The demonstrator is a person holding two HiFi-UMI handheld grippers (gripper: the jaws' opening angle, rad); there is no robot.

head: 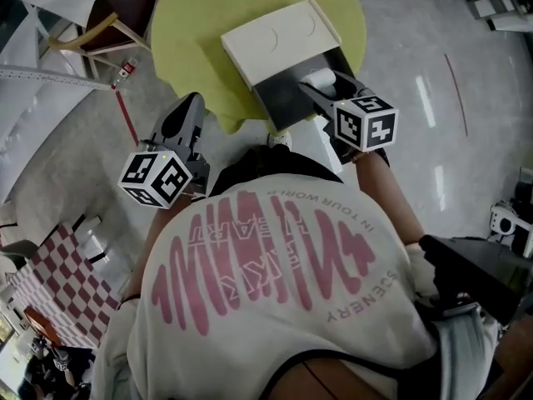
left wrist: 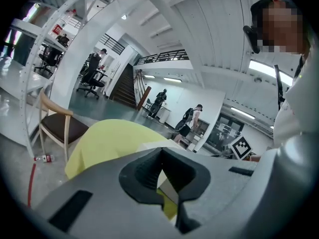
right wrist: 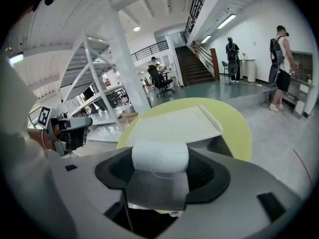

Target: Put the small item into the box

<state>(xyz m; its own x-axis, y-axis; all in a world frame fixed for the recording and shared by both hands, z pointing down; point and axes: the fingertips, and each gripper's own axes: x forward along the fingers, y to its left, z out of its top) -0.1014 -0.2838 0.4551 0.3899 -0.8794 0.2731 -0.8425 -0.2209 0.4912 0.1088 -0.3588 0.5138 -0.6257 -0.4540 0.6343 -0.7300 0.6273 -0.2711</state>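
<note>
head view: above the person's back, facing steeply down on the table (head: 187,23), box (head: 279,36), left gripper (head: 187,111) and right gripper (head: 315,88).
left gripper view: low, off the table's edge, facing along its jaws across the top.
right gripper view: close over the box, roll (right wrist: 160,156) nearest the lens, facing the stairs (right wrist: 192,61).
shared: table and box in all three; each gripper view catches the other gripper.

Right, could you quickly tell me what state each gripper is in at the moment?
Left gripper: shut, holding nothing.
Right gripper: shut on the white roll.
</note>
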